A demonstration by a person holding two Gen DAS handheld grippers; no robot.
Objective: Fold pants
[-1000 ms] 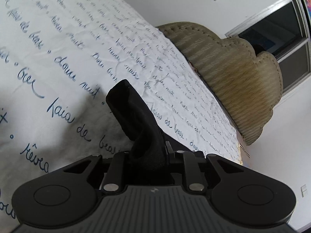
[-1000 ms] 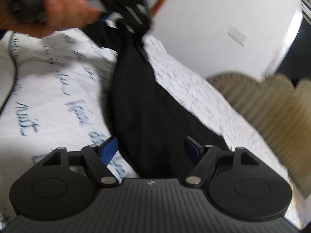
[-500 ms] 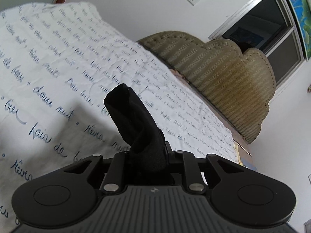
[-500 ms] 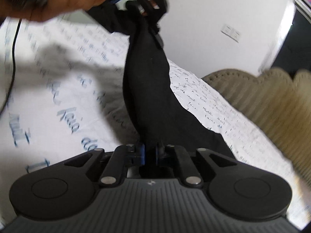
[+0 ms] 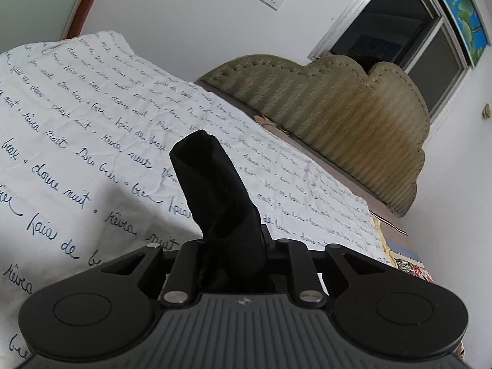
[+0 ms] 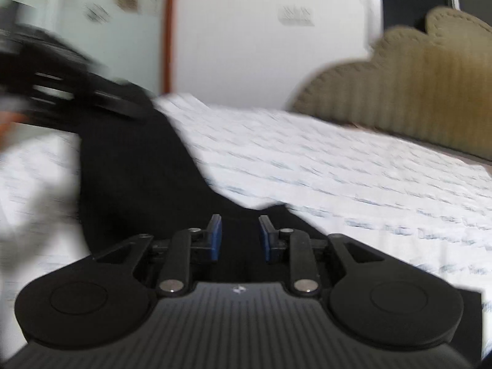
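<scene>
Soft cloth against matt black plastic

The pants (image 5: 215, 196) are matt black cloth, bunched and soft; the bed sheet (image 5: 92, 129) is crinkled white fabric printed with blue script. The headboard (image 5: 353, 117), toward two o'clock, is ribbed, stitched olive upholstery. The left gripper (image 5: 233, 246) is matt black plastic with shiny metal pins.

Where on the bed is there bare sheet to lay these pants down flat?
The printed sheet lies bare between the black pants and the tufted headboard. In the left wrist view it is also bare up to the far corner. The crowded part is near the right gripper, where cloth covers the sheet.
</scene>
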